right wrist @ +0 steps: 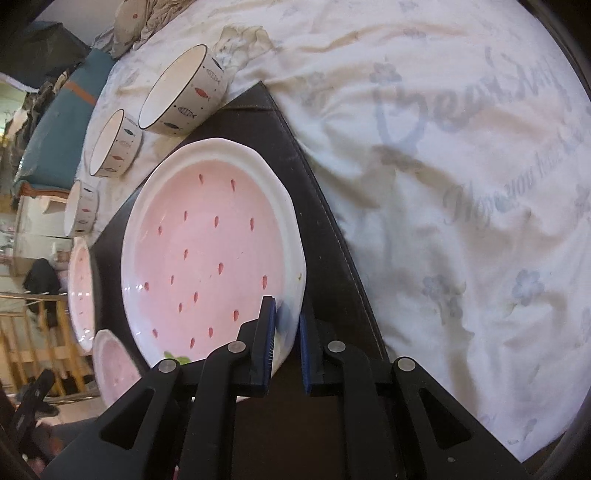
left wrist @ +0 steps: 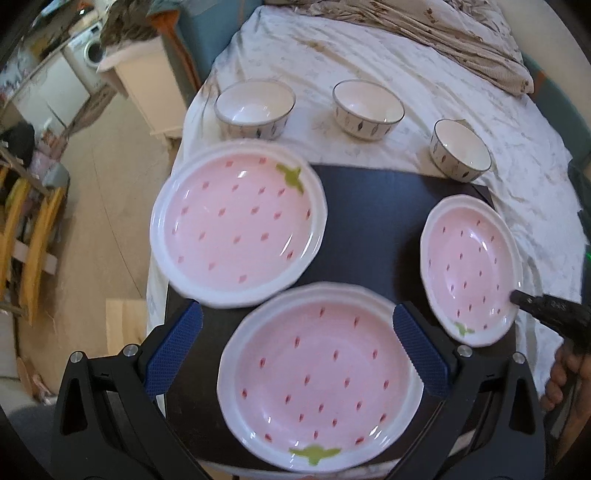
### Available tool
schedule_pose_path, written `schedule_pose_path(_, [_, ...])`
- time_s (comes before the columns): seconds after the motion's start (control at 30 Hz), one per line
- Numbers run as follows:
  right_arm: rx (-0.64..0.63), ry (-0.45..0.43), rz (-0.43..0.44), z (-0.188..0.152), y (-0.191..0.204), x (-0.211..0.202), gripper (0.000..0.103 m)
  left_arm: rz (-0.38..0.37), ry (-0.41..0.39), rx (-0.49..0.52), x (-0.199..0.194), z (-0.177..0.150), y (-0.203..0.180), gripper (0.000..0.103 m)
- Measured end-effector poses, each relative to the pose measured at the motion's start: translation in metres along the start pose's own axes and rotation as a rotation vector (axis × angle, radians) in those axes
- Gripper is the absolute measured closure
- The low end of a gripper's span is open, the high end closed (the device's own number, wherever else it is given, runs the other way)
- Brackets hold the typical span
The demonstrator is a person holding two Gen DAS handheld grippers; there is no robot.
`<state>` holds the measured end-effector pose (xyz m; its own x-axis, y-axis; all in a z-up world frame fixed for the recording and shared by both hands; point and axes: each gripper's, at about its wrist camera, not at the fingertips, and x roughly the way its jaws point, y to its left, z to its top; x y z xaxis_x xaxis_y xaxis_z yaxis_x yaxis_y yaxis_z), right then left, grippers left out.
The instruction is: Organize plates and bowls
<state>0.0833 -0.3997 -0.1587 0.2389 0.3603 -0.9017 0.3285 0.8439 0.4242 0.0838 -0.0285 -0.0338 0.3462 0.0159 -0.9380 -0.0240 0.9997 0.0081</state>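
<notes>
Three pink strawberry-pattern plates lie on a black mat (left wrist: pixel 369 221): one at the left (left wrist: pixel 236 221), one at the near middle (left wrist: pixel 317 376), a smaller-looking one at the right (left wrist: pixel 471 267). Three white fish-pattern bowls stand behind on the sheet: left (left wrist: pixel 255 109), middle (left wrist: pixel 367 109), right (left wrist: pixel 460 149). My left gripper (left wrist: pixel 295 350) is open, its blue pads either side of the near plate's far rim. My right gripper (right wrist: pixel 286 343) is shut on the right plate's rim (right wrist: pixel 210 254); its finger shows in the left wrist view (left wrist: pixel 535 304).
The mat lies on a bed with a white printed sheet (right wrist: pixel 461 184) and a rumpled blanket (left wrist: pixel 443 33) at the back. A white cabinet (left wrist: pixel 147 85) and wooden chairs (left wrist: pixel 29 240) stand on the floor to the left.
</notes>
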Motion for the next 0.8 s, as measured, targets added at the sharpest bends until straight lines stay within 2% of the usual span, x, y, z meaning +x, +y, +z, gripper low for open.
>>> schedule_pose_path(0.17, [0.034, -0.054, 0.039, 0.004, -0.006, -0.014, 0.090, -0.003, 0.025, 0.000, 0.013, 0.025, -0.024, 0.001])
schedule_pose_path(0.2, [0.049, -0.057, 0.051, 0.006, -0.009, -0.015, 0.086, -0.011, 0.032, -0.004, 0.017, 0.028, -0.028, 0.001])
schedule_pose_path(0.37, [0.161, -0.087, 0.119, 0.013, -0.028, -0.022, 0.086, -0.071, 0.092, -0.013, 0.046, 0.041, -0.058, 0.003])
schedule_pose_path(0.47, [0.181, -0.105, 0.122, 0.016, -0.032, -0.025, 0.086, -0.082, 0.117, 0.010, 0.062, 0.050, -0.079, 0.008])
schedule_pose_path(0.6, [0.185, -0.090, 0.133, 0.019, -0.034, -0.022, 0.086, -0.095, 0.154, 0.000, 0.081, 0.058, -0.093, 0.009])
schedule_pose_path(0.73, [0.176, -0.087, 0.124, 0.022, -0.035, -0.018, 0.082, -0.112, 0.199, -0.006, 0.099, 0.062, -0.103, 0.026])
schedule_pose_path(0.8, [0.182, -0.084, 0.123, 0.021, -0.038, -0.018, 0.070, -0.139, 0.233, -0.014, 0.109, 0.063, -0.106, 0.037])
